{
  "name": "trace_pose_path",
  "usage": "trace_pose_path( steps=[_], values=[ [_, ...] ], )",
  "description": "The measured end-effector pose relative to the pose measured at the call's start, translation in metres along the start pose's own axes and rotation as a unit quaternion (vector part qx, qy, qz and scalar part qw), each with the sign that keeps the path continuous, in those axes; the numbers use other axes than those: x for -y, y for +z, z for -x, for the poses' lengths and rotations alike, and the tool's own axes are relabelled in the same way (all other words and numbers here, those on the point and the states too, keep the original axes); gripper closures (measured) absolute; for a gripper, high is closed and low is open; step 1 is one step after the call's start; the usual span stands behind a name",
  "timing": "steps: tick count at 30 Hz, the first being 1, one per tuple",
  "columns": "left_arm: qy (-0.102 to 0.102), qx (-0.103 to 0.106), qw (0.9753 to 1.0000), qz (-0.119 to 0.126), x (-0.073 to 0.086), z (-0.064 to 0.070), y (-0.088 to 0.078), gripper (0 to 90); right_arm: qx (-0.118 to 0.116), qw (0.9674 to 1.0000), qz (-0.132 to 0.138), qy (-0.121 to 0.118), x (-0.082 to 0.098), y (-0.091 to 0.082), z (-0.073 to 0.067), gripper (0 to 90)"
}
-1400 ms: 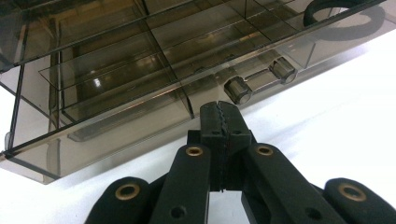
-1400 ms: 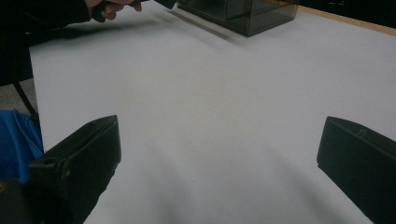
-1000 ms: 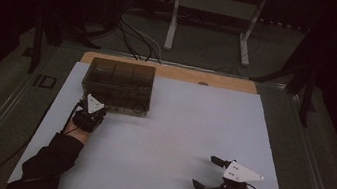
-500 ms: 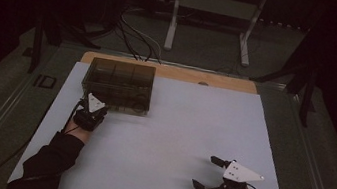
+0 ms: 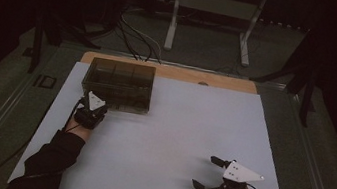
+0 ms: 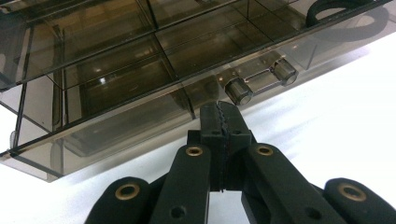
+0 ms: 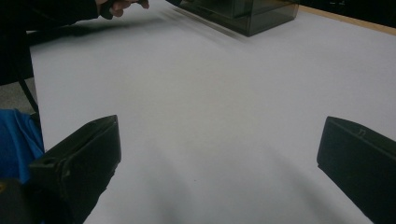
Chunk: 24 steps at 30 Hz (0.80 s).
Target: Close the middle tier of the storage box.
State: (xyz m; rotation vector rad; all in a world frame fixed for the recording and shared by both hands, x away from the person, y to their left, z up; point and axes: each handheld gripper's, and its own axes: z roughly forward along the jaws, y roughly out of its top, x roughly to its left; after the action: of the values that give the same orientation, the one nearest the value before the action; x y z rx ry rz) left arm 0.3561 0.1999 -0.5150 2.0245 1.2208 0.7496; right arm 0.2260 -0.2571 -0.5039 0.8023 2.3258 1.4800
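A smoky clear compartment box [image 5: 120, 84] stands with its lid down at the back left of the white table top [image 5: 177, 126]. My left gripper [image 5: 91, 108] sits just in front of its near left corner. In the left gripper view the gripper [image 6: 223, 122] is shut with nothing between the jaws. Its tips rest right at the box's front wall [image 6: 116, 126], beside the round latch knobs [image 6: 239, 91]. My right gripper [image 5: 205, 172] lies near the front right edge, wide open over bare table. In its own view that gripper [image 7: 219, 154] faces the far box [image 7: 243, 11].
A strip of wooden table edge [image 5: 179, 73] shows behind the white sheet. Beyond it on the floor are a metal stand [image 5: 209, 9] and loose cables [image 5: 135, 34]. Blue cloth [image 7: 16, 140] lies by the near table edge.
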Motion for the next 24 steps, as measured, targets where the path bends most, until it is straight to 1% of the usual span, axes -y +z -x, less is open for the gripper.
trace_pose_path(
  steps=[10,24],
  values=[
    [-0.002,-0.002,1.0000,0.002,-0.0032,-0.0022,0.0025,90.0,0.000,1.0000,0.000,0.000,0.0001,0.0003,0.0003,0.0],
    [0.003,-0.005,1.0000,0.000,-0.0076,-0.0029,0.0068,90.0,0.000,1.0000,-0.001,0.002,0.0002,0.0004,0.0004,0.0]
  ],
)
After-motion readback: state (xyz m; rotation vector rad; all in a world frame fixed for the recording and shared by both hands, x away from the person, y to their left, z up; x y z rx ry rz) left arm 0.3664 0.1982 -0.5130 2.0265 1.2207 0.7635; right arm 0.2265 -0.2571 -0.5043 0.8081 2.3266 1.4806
